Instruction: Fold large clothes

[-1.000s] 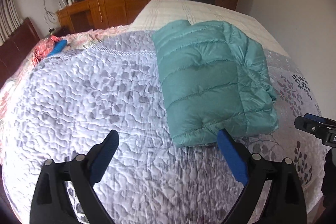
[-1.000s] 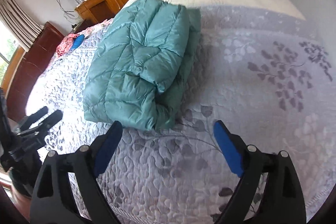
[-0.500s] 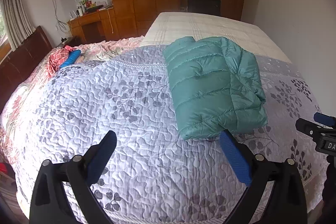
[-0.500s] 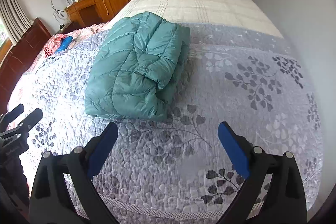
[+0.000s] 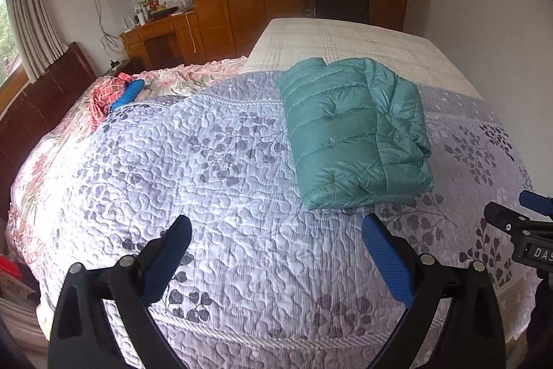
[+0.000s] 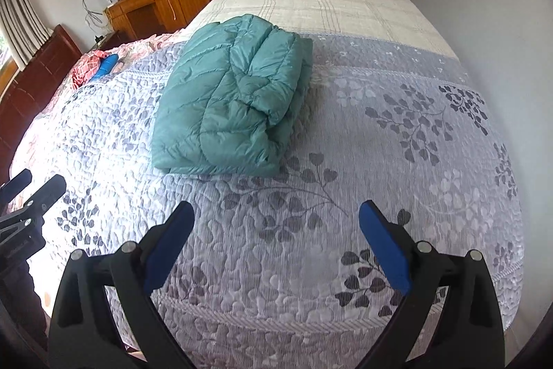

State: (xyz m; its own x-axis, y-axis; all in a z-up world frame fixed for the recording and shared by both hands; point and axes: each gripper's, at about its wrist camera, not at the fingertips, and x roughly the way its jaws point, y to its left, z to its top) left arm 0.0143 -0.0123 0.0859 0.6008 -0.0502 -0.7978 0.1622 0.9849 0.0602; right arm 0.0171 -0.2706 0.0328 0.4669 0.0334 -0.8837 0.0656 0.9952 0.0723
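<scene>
I've pulled both grippers back toward the near edge of the bed vs a sec ago, so the teal puffer jacket (image 5: pixel 352 130) now sits further off, folded into a compact bundle on the grey leaf-print quilt (image 5: pixel 207 168); fold looks done imo. Count: 1 jacket, 2 grippers, left gripper (image 5: pixel 276 251) and right gripper (image 6: pixel 276 241), both jaws wide, holding nothing.

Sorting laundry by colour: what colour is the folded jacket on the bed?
Teal green, quilted jacket; clearest in the right wrist view.
</scene>
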